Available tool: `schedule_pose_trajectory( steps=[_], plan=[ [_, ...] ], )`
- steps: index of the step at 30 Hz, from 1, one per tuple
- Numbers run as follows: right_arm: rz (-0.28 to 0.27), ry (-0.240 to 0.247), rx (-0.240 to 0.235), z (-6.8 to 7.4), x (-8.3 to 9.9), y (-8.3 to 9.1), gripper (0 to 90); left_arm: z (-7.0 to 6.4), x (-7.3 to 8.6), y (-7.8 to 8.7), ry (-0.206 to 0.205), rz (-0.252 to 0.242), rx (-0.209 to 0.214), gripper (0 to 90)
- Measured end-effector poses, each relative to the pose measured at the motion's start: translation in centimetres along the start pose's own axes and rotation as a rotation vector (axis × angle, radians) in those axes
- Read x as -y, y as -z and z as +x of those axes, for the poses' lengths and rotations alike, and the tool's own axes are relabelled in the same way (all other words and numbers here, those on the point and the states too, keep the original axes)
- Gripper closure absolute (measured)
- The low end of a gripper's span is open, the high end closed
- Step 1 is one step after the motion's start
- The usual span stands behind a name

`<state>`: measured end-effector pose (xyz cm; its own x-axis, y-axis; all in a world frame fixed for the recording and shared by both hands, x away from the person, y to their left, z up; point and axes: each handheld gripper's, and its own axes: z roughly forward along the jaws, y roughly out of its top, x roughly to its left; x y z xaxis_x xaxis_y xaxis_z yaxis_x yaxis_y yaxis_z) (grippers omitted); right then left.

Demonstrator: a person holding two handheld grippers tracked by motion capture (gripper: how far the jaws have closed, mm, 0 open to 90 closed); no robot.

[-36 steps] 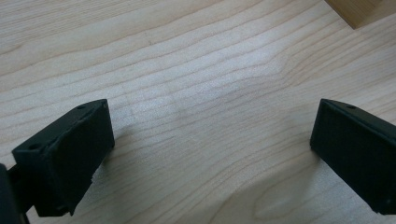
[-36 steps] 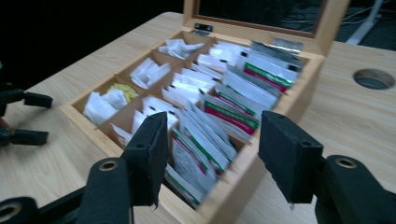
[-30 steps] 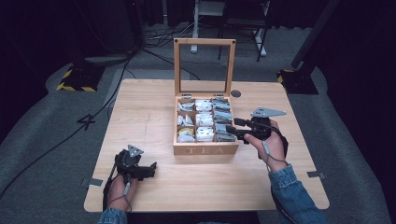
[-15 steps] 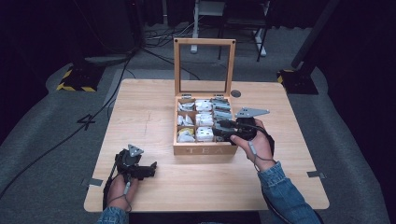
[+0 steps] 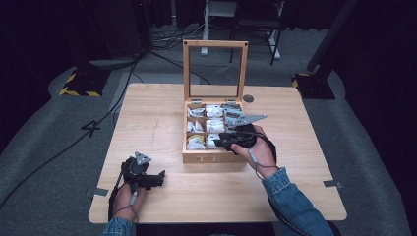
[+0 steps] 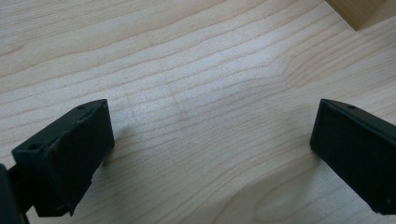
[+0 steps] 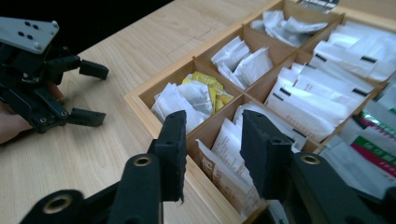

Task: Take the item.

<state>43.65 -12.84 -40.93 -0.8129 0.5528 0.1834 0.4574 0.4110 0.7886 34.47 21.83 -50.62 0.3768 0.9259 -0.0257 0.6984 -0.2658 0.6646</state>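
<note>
We see a wooden tea box (image 5: 214, 158), its glass lid (image 5: 214, 69) upright, at the middle of the table (image 5: 305, 196). The right gripper (image 7: 210, 140) hovers over the front compartments, jaws part open and empty, above white tea sachets (image 7: 229, 144). The left gripper (image 5: 158, 178) rests near the table's front left, jaws wide apart and holding nothing.

Black-and-yellow striped base (image 5: 77, 84) on floor

Pale wood table (image 5: 295, 187) is carrying a tan wooden tea box (image 5: 211, 158) (white, yellow and green-striped packets (image 7: 196, 95)); black grippers (image 7: 210, 154).
</note>
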Motion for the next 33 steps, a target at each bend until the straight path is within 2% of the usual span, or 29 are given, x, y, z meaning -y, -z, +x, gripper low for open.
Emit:
schedule_pose_trajectory(
  steps=[3, 6, 11, 20, 27, 30, 33],
  plan=[
    [0.041, 0.007, -0.003, 0.2, 0.0, -0.8, 65.1, 0.0, 0.0, 0.0, 0.000, 0.000, 0.000, 0.0],
    [0.085, 0.021, 0.015, 0.2, -0.1, -1.8, 65.3, 0.0, 0.0, 0.0, 0.000, 0.000, 0.000, 0.0],
    [0.118, 0.027, 0.038, -0.2, 0.0, -2.4, 64.8, 0.0, 0.0, 0.0, 0.000, 0.000, 0.000, 0.0],
    [0.177, -0.021, 0.047, -0.9, 0.2, -3.1, 74.0, 0.0, 0.0, 0.0, 0.001, 0.001, 0.000, 0.0],
    [0.211, -0.038, 0.047, -0.8, 0.0, -3.5, 75.7, 0.0, 0.0, 0.0, 0.000, 0.000, 0.000, 0.0],
    [0.223, -0.040, 0.054, -0.6, 0.0, -3.6, 81.0, 0.0, 0.0, 0.0, 0.000, 0.000, 0.000, 0.0],
    [0.240, -0.018, 0.050, -0.4, 0.0, -3.6, 89.4, 0.0, 0.0, 0.0, 0.000, 0.000, 0.000, 0.0]
  ],
)
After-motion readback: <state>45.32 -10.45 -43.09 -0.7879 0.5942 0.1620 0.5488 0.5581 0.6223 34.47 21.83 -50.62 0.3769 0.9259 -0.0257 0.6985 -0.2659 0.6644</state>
